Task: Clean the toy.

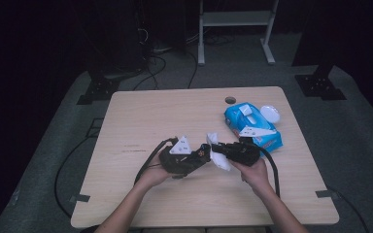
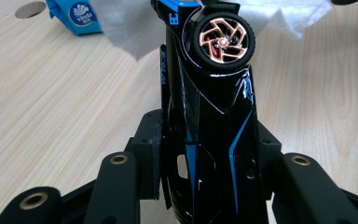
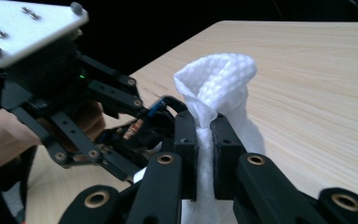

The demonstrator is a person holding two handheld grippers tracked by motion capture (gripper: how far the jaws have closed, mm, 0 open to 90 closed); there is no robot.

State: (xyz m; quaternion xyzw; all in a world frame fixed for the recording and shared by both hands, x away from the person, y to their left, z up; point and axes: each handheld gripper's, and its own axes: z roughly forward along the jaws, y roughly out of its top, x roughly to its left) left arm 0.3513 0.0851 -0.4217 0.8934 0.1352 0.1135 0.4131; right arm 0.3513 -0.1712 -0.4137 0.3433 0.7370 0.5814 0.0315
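Observation:
A black toy car (image 2: 205,107) with blue trim and a gold-spoked wheel (image 2: 223,42) stands nose-up between the jaws of my left gripper (image 2: 209,154), which is shut on its body. In the high view the left gripper (image 1: 203,155) sits at mid-table, pointing right. My right gripper (image 3: 205,140) is shut on a crumpled white wipe (image 3: 216,84), which it holds against the car's front end. From above, the right gripper (image 1: 216,148) faces left, tip to tip with the left one, and the wipe (image 1: 218,158) hangs between them.
A blue pack of wipes (image 1: 252,127) lies on the wooden table (image 1: 150,121) right of the grippers, with a white round lid (image 1: 270,113) beside it. A cable hole (image 1: 230,100) is near the table's far edge. Cables trail from both grippers.

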